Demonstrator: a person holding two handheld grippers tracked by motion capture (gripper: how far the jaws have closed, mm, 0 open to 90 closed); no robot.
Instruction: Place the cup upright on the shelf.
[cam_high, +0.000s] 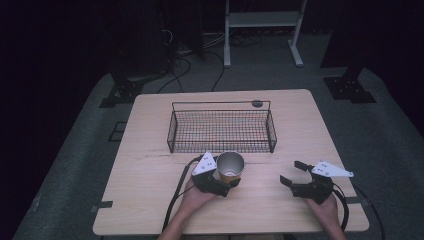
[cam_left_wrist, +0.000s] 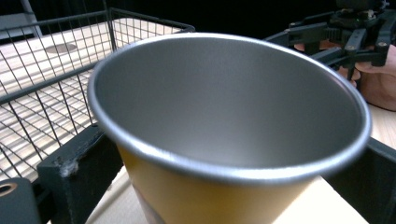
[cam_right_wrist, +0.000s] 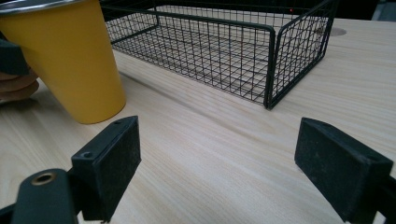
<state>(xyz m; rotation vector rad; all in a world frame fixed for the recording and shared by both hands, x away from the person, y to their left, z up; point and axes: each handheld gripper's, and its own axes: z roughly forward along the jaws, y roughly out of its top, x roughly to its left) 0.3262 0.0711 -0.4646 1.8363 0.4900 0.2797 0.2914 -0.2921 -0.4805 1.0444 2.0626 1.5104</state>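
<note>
A yellow cup with a bare metal inside stands on the wooden table, just in front of the wire basket. My left gripper is shut on the cup, one jaw on each side of its wall. In the left gripper view the cup looks empty, and the jaws press its sides low down. My right gripper rests to the right of the cup, open, with nothing between its fingers. In the right gripper view the gripper stands over bare wood, with the cup at upper left.
The black wire basket is empty and sits in the middle of the table. A round grommet lies behind it near the far edge. Beyond the table are a white frame stand and cables on the floor.
</note>
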